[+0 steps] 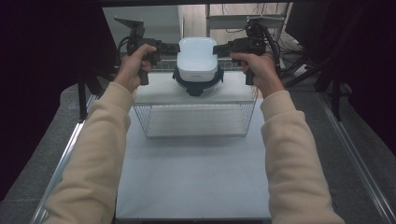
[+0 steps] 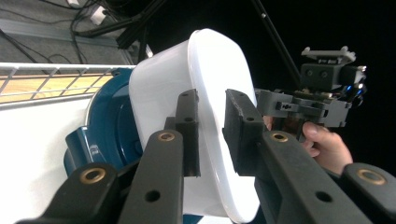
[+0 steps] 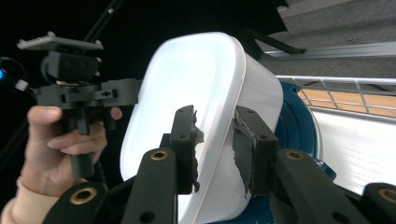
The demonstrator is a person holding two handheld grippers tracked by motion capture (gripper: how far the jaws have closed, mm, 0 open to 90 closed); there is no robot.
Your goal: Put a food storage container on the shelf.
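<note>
Both tongs pinch the rim of a white tub (image 1: 197, 58), one on each side: the left tongs (image 1: 173, 47) on its left edge, the right tongs (image 1: 218, 49) on its right. The tub sits over a blue lid (image 1: 198, 86) atop a wire rack (image 1: 196, 119) at the worktop's (image 1: 191, 172) far edge.

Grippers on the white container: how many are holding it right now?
2. The left gripper clamps the white container rim on its left side; the right gripper clamps the rim on its right, above the blue base.
</note>
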